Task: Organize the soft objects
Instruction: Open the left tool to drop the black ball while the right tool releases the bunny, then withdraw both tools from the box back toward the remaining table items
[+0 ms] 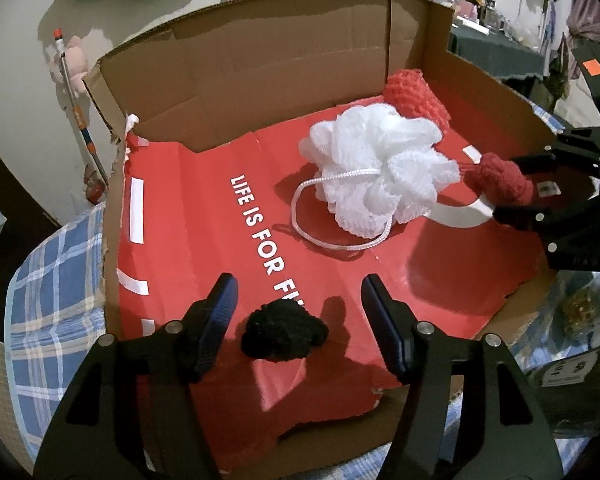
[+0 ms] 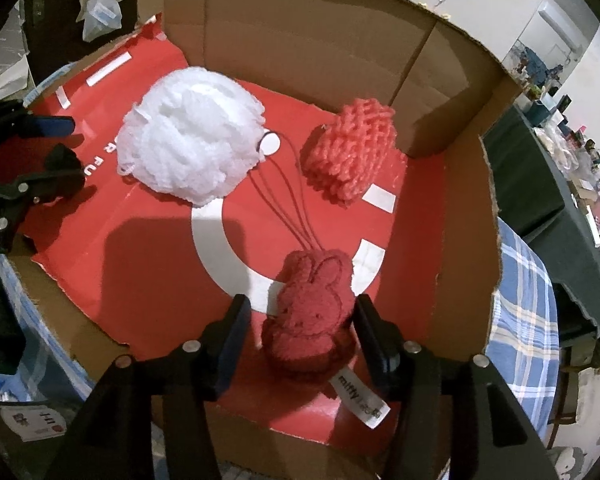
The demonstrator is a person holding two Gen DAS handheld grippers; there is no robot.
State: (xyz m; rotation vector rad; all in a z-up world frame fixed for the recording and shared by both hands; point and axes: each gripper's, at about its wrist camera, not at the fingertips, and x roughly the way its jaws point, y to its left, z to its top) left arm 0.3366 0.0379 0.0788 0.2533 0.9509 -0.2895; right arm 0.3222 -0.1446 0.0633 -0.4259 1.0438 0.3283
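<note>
A cardboard box [image 1: 260, 76] lined with red paper [image 1: 204, 240] holds soft things. A white mesh bath pouf [image 1: 380, 172] with a cord loop lies in the middle; it also shows in the right wrist view [image 2: 188, 144]. A red foam net sleeve [image 1: 416, 98] [image 2: 352, 152] lies behind it. My left gripper [image 1: 296, 320] is open with a small black fuzzy piece [image 1: 282, 334] between its jaws on the paper. My right gripper [image 2: 300, 336] is open around a red plush bunny [image 2: 312, 316] with a white tag; the bunny also shows in the left wrist view [image 1: 500, 180].
The box sits on a blue plaid cloth [image 1: 56, 280] [image 2: 520, 300]. A dark green table with clutter [image 2: 560, 184] stands to the right. A pink plush and a stick [image 1: 74, 80] lie on the floor beyond the box.
</note>
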